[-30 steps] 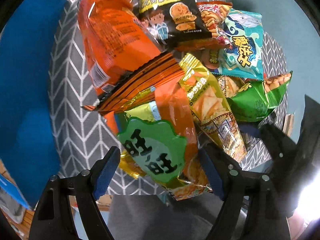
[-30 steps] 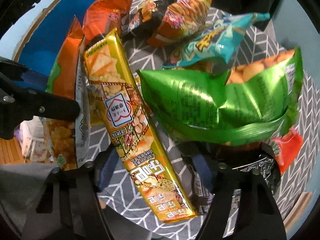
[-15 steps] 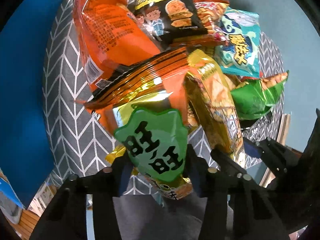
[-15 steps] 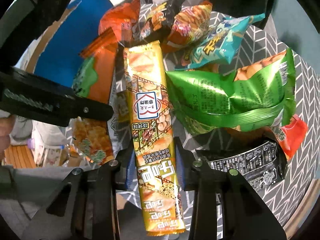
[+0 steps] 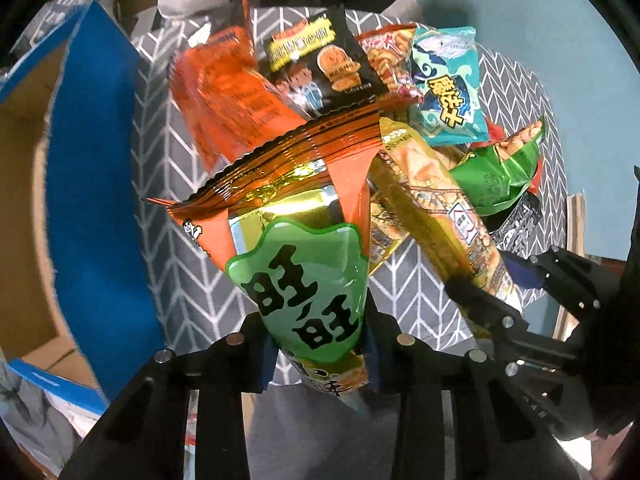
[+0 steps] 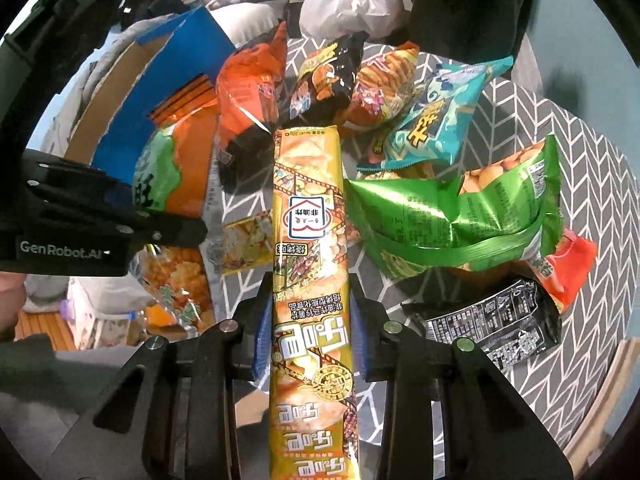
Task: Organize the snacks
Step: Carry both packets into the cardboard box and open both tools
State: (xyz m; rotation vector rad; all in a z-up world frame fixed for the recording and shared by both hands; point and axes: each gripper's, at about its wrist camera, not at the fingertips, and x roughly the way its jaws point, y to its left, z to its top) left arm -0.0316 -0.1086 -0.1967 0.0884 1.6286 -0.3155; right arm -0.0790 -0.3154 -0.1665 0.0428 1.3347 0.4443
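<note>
My left gripper (image 5: pixel 320 344) points straight down, and its jaws are closing with both pads pressed on the lower end of an orange bag with a green label (image 5: pixel 304 264). The bag hangs above the grey chevron cloth (image 5: pixel 168 256). My right gripper (image 6: pixel 310 328) is shut on a long yellow snack pack (image 6: pixel 306 200), which sticks out forward between the fingers and is lifted off the pile. In the left wrist view the same yellow pack (image 5: pixel 432 208) lies just right of the orange bag. In the right wrist view the left gripper (image 6: pixel 160 232) holds the orange bag (image 6: pixel 176 168) at the left.
An open blue cardboard box (image 5: pixel 92 184) stands left of the cloth. Still on the cloth are a green bag (image 6: pixel 460 216), a teal bag (image 6: pixel 436 120), a black bag (image 6: pixel 324 84), an orange bag (image 6: pixel 248 92) and a black-and-white pack (image 6: pixel 492 324). A white plastic bag (image 6: pixel 352 4) lies behind.
Both grippers went from open to shut on their packets. Both then rose, lifting the orange bag and the yellow pack off the pile.
</note>
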